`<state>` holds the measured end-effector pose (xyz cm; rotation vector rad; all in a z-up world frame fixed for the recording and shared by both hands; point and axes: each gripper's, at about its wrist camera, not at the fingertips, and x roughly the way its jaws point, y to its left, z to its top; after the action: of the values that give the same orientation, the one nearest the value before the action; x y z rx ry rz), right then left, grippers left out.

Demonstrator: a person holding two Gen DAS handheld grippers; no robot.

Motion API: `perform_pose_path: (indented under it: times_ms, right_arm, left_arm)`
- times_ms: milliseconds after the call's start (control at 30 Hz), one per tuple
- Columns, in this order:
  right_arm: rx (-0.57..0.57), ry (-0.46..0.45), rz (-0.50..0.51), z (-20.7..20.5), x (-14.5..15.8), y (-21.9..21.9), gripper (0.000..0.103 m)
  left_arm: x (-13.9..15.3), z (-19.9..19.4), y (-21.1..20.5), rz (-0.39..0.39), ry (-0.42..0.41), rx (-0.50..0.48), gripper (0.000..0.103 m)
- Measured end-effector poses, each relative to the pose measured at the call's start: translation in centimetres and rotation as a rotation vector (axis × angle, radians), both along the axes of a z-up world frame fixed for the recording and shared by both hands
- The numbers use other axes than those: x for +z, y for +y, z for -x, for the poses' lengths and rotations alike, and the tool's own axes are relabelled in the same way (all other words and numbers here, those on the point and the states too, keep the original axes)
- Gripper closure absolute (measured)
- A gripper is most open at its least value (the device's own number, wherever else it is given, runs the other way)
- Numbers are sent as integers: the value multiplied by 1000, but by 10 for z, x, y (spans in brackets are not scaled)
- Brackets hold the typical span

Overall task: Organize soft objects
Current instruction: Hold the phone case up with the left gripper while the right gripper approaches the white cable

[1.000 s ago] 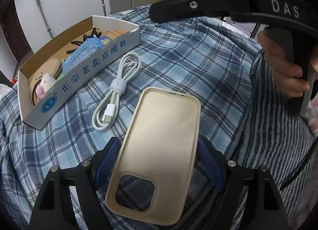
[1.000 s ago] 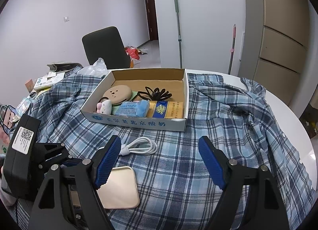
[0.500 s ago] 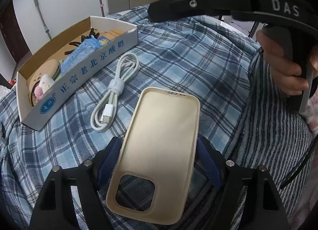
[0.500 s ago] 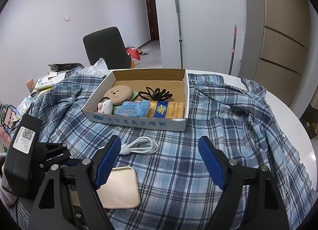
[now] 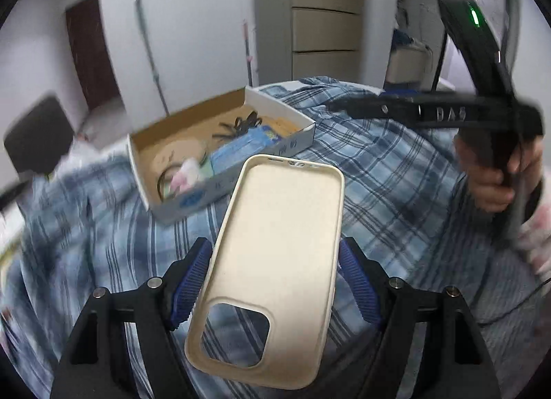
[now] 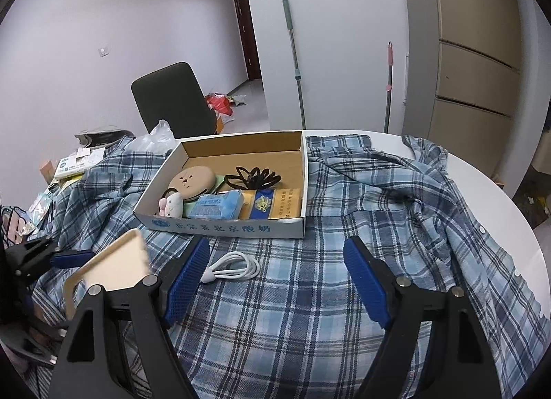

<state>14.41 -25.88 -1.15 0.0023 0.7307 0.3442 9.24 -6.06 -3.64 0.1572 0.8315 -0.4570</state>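
My left gripper [image 5: 273, 254] is shut on a cream soft phone case [image 5: 279, 261] and holds it raised above the plaid cloth, tilted up toward the cardboard box [image 5: 165, 206]. The case also shows at the lower left of the right wrist view [image 6: 113, 268]. My right gripper [image 6: 275, 278] is open and empty above the cloth, just in front of the box [image 6: 241, 228]. A coiled white cable [image 6: 234, 270] lies on the cloth between its fingers. The box holds a round tan plush, a small white plush, a blue packet and black hair ties.
A blue plaid shirt [image 6: 396, 227] covers the round white table [image 6: 489, 178]. A dark chair [image 6: 172, 103] stands behind the box. Papers and small clutter [image 6: 72, 166] lie at the left. Two mop handles lean on the far wall.
My left gripper has lifted the phone case off the cloth and swung it up toward the box; that view is now motion-blurred. The right gripper has stayed nearly still.
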Motion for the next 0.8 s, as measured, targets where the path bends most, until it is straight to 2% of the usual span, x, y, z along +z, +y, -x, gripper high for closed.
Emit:
perform_pose_path:
  times_ms: [67,133,267,433,600,667,800]
  right_arm:
    - [-1,2,-3,0,0,-1,24]
    - [7,7,-1,0,-1,1,24]
    - [34,7,13,4,-3,8,24]
    - [49,-8,18,9,0,10,24]
    - [52,-8,9,10,1,9,24]
    - [52,-7,6,10,2,8,24]
    - [60,-3,8,11,1,9,24]
  left_arm:
    - [3,1,9,1,75,27,25]
    - [3,5,10,-71,127,56,25]
    - [-7,22,5,-90,240,28,25]
    - [-26,37,0,-158,264,65,24]
    - [-39,42,-4,-167,293,8,24]
    - [-41,40,-3,-161,302,-30,23]
    - [-44,32,5,-105,372,-99,23]
